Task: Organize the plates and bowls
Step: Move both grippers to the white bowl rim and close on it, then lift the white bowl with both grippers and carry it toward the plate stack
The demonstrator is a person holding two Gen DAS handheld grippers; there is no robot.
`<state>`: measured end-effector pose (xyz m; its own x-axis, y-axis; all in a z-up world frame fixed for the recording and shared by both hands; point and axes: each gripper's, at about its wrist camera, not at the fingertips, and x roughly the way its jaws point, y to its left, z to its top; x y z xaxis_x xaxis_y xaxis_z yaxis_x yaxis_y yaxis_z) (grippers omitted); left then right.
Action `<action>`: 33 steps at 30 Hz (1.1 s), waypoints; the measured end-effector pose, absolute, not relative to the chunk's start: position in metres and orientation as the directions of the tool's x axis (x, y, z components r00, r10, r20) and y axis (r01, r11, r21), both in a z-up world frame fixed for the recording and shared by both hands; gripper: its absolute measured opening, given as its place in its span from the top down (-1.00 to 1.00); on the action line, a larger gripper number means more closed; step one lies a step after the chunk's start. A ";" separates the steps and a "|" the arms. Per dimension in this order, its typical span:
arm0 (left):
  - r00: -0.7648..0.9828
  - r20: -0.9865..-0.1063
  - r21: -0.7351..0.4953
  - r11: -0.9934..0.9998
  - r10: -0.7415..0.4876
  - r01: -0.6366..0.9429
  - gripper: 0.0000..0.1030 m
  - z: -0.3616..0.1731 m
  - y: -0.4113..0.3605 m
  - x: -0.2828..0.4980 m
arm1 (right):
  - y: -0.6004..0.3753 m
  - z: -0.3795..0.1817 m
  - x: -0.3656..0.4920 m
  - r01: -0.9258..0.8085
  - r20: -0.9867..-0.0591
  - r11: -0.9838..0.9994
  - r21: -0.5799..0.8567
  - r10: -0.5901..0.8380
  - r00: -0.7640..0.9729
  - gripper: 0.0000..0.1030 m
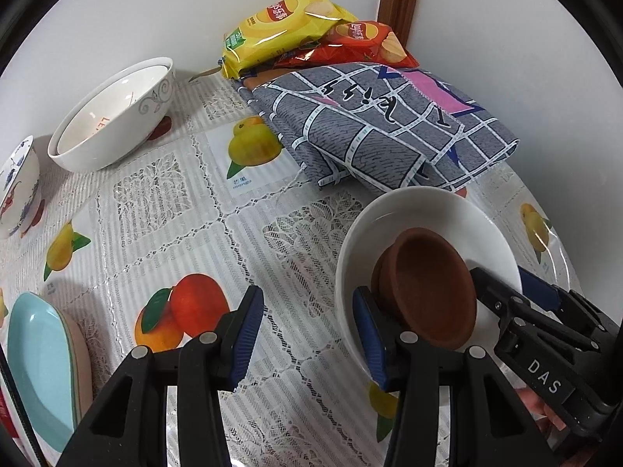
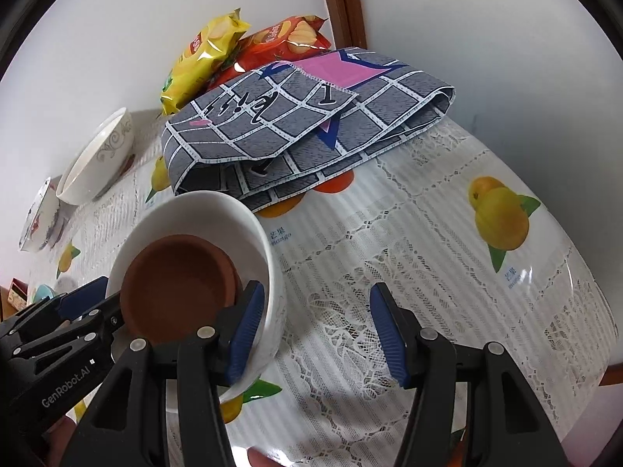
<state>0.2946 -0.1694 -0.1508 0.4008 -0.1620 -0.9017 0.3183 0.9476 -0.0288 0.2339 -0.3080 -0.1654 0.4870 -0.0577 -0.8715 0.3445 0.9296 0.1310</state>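
Surface [image 1: 241, 233]: fruit-print cloth.
Fingers: left gripper [image 1: 307, 334] and right gripper [image 2: 317, 334] both open, empty.
Risk: tilted brown dish [image 1: 428, 292] may slide inside white bowl [image 1: 389, 210].

Bright, even indoor light, soft shadows, glare on the glossy tablecloth [image 1: 218, 210], strong fisheye bending, black corners.

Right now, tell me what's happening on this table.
A person holds a gripper in each hand at the white bowl, which sits on the fruit-print tablecloth with brown dishes stacked inside. The left gripper and right gripper appear to straddle opposite sides of its rim, jaws open, nothing clamped. Other bowls and plates wait further left.
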 end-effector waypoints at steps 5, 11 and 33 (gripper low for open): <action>0.401 -0.901 -0.038 0.950 -0.167 0.310 0.11 -0.155 -0.168 0.297 | -0.305 -0.169 0.236 0.337 -0.870 0.934 0.116 -0.068 0.489 -0.05; 0.416 -0.894 -0.039 0.953 -0.168 0.301 0.16 -0.156 -0.167 0.298 | -0.306 -0.170 0.237 0.325 -0.865 0.936 0.132 -0.052 0.500 0.00; 0.398 -0.894 -0.082 0.948 -0.206 0.307 0.32 -0.156 -0.168 0.299 | -0.302 -0.171 0.229 0.324 -0.811 0.935 0.142 -0.078 0.579 0.08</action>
<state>0.2990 -0.1678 -0.1558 0.3980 -0.2064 -0.8939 0.3070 0.9482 -0.0822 0.2286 -0.3024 -0.1712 0.5795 -0.0779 -0.8113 0.3242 0.9353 0.1417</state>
